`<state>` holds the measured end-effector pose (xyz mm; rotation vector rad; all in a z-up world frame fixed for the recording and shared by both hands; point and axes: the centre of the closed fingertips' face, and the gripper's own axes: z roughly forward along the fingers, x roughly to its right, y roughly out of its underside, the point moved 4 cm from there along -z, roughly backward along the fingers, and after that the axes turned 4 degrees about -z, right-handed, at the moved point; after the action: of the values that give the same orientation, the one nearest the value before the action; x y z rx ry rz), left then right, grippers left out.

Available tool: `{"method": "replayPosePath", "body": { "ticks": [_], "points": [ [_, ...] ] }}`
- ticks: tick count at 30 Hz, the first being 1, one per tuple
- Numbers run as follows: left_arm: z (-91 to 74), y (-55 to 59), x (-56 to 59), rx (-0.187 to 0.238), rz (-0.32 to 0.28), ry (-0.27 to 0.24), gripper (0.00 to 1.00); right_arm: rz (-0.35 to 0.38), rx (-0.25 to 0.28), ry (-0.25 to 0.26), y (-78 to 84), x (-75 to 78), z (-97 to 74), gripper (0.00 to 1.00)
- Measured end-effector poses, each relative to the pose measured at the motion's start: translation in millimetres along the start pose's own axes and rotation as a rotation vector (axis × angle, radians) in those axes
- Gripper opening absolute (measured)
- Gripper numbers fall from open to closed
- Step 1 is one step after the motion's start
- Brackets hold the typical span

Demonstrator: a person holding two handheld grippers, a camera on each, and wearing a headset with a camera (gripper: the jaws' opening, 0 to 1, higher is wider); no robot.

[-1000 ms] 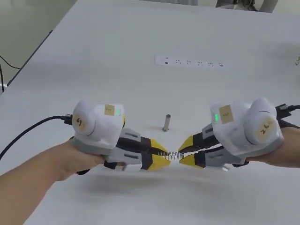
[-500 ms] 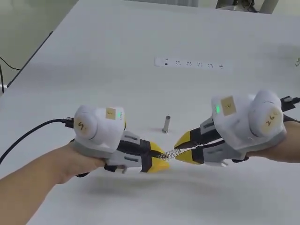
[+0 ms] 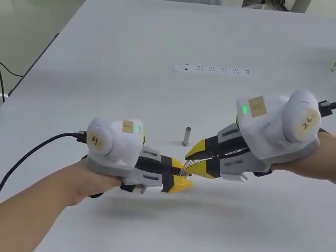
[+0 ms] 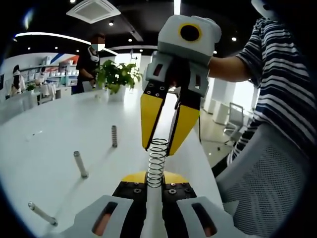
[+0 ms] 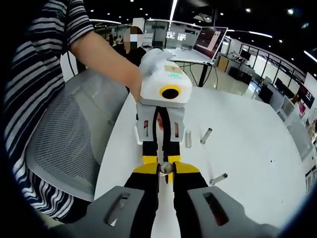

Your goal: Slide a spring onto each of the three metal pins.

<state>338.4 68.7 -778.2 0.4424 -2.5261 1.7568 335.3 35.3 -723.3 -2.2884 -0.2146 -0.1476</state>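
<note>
At lower centre of the head view the spring point(image 3: 187, 168) lies roughly level, its long axis running left to right between tongs set tip to tip. The left tongs point(image 3: 180, 177) are clamped on one end. The right tongs point(image 3: 197, 160) straddle the other end; whether they pinch it I cannot tell. A bare pin point(image 3: 186, 137) stands upright on the surface point(image 3: 131, 63) just above them in frame, nearer the right tongs, with nothing between.
</note>
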Motion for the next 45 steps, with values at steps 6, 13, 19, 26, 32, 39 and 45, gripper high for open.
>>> {"method": "replayPosePath", "body": {
  "ticks": [6, 13, 19, 26, 32, 39, 45],
  "points": [
    [-0.2, -2.3, 0.3, 0.012, -0.002, -0.006, 0.03, 0.001, 0.044, 0.015, -5.6, 0.8, 2.3, 0.07],
    [-0.3, -4.2, 0.4, 0.011, 0.004, -0.007, 0.03, 0.005, 0.091, 0.035, -7.9, 0.0, 3.9, 0.07],
    [-3.7, -2.0, -0.6, 0.009, -0.006, -0.015, 0.03, -0.011, 0.1, 0.047, -7.3, -0.8, 3.7, 0.07],
    [-4.1, -3.7, -2.1, 0.011, -0.027, -0.027, 0.04, -0.049, 0.09, 0.056, -9.9, 0.6, 4.2, 0.07],
    [-4.6, -4.6, -3.5, 0.018, -0.051, -0.033, 0.05, -0.045, 0.096, 0.061, -10.6, 1.9, 3.1, 0.07],
    [-7.6, -4.2, -7.0, 0.019, -0.081, -0.06, 0.16, -0.044, 0.095, 0.065, -10.8, 1.9, 3.8, 0.07],
    [-13.6, -2.6, -10.2, 0.027, -0.095, -0.082, 0.19, -0.044, 0.088, 0.077, -9.1, 4.0, 3.2, 0.07]
  ]
}}
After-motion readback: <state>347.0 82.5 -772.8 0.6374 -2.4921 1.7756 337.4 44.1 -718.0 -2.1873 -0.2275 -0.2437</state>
